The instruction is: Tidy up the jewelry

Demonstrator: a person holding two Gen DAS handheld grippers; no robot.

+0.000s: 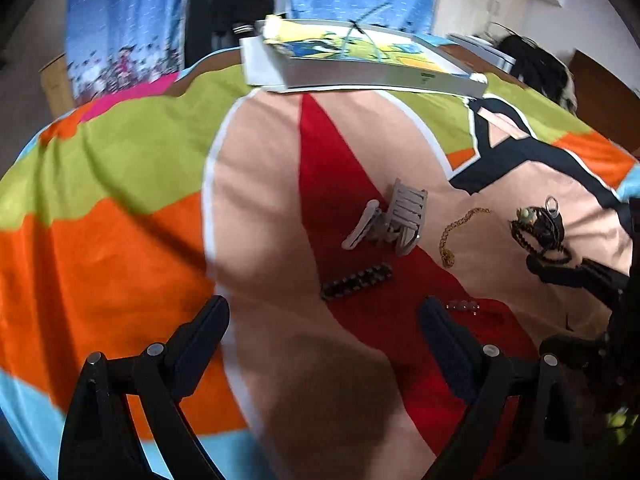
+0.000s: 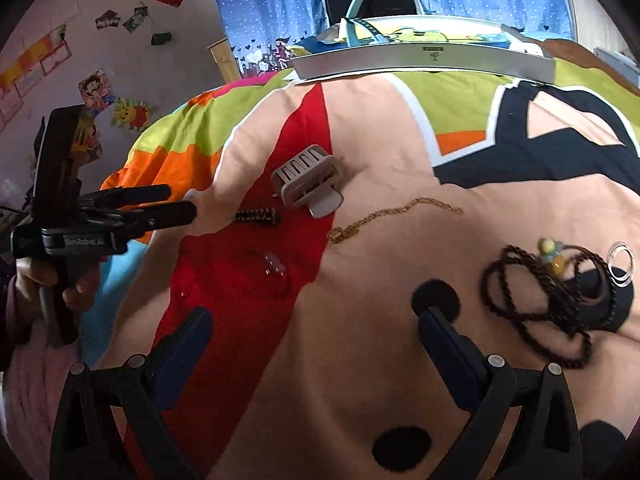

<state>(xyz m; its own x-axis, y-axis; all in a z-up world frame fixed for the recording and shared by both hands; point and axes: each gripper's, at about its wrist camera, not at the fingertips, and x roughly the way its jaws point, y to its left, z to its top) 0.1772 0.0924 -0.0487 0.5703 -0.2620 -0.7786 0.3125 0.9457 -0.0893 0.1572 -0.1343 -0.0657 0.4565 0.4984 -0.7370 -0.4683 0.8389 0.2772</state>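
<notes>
left hand-held gripper (image 1: 324, 320) released, hovering over bedspread (image 1: 120, 248); right hand-held gripper (image 2: 316, 324) released, near beaded necklace (image 2: 532, 308).

Both grippers were matte black, with slim linkage arms joined by round silver pivot pins and dark blue pads on the fingers (image 1: 448, 344). At the left of the right wrist view, the left gripper (image 2: 176, 204) carried grey lettering, gripped by a hand (image 2: 52, 280) above a pink sleeve (image 2: 24, 360).

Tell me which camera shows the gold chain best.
The right wrist view: the gold chain lies stretched out and sharp on the blanket. The left wrist view shows it smaller, foreshortened and slightly blurred, beside the hair claw.
</notes>
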